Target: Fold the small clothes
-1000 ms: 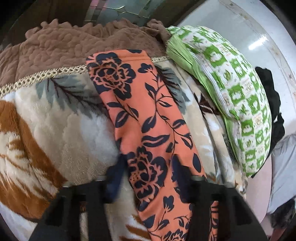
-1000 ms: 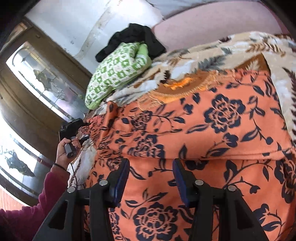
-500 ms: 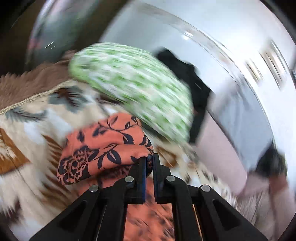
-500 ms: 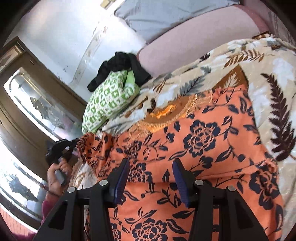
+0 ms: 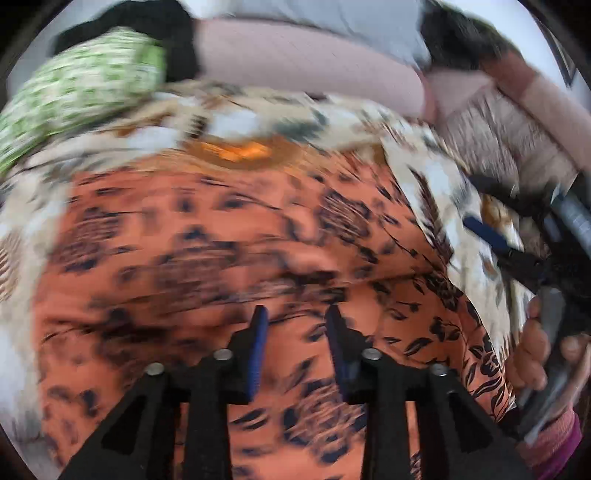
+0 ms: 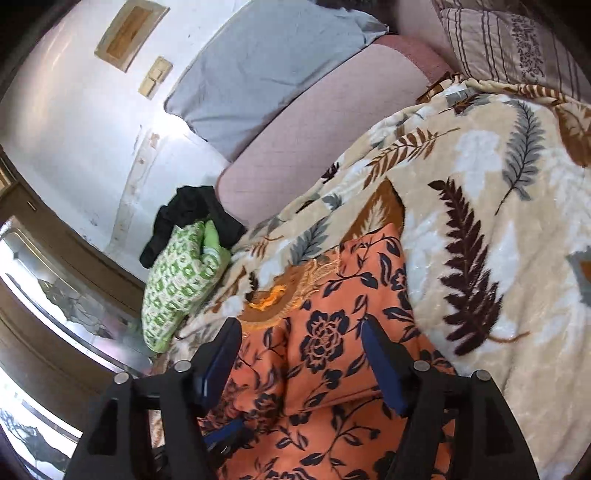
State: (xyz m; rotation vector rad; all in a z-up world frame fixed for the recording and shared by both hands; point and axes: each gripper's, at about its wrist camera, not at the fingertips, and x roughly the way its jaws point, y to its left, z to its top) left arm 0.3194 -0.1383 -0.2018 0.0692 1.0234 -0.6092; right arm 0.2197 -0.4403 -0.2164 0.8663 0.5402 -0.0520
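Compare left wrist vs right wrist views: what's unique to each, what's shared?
Left wrist only: a hand gripping the right tool, at the frame's right edge; the whole view is motion-blurred.

Right wrist only: grey pillow, striped cushion, wall plates, glass door.

Both: orange floral garment on the leaf-print blanket, green patterned cloth, black clothing.

The bed is covered by a cream blanket (image 6: 517, 229) printed with brown and grey leaves. An orange garment with dark floral print (image 6: 332, 354) lies flat on this blanket. A green-and-white patterned bundle (image 6: 181, 284) rests at the blanket's edge, touching a black garment (image 6: 184, 214) behind it.
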